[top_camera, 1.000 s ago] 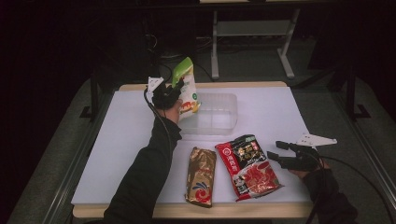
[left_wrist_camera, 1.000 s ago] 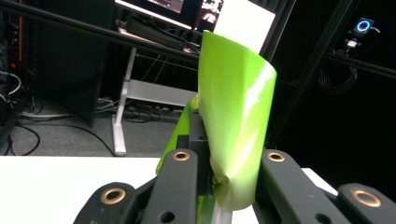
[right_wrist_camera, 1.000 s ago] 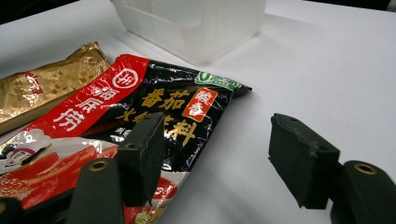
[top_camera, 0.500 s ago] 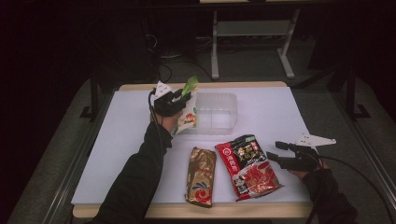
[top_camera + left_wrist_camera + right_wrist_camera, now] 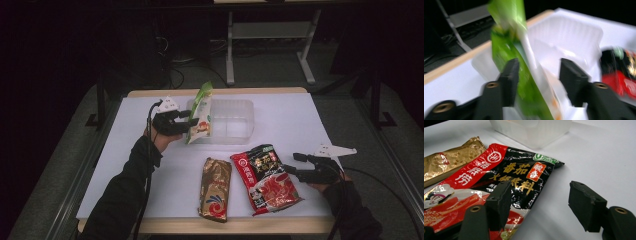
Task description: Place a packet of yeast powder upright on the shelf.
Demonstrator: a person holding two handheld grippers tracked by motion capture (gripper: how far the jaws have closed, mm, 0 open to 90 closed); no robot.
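Since the earlier high view, the left hand-held gripper (image 5: 194,121) has drawn back toward 9 o'clock from the green snack bag (image 5: 200,114), and its jaws have just been opening and then easing slightly inward. In the left gripper view the bag (image 5: 519,82) stands between the 2 pads without clear pressure from either, so the jaws are parted around it, not clamped.

Nearest the person, at 6 o'clock on the desk (image 5: 310,125), lie the gold packet (image 5: 215,189) and just beside it, at 5 o'clock, the red-and-black soup-base packet (image 5: 266,178). The right hand-held gripper (image 5: 292,164) rests at 4 o'clock with its jaws wide; in the right gripper view 1 pad sits over the red-and-black packet's (image 5: 506,177) edge, the other over bare desk.

Farther off, at 12 o'clock, the green bag stands upright, leaning against the left wall of the clear plastic tub (image 5: 235,122).
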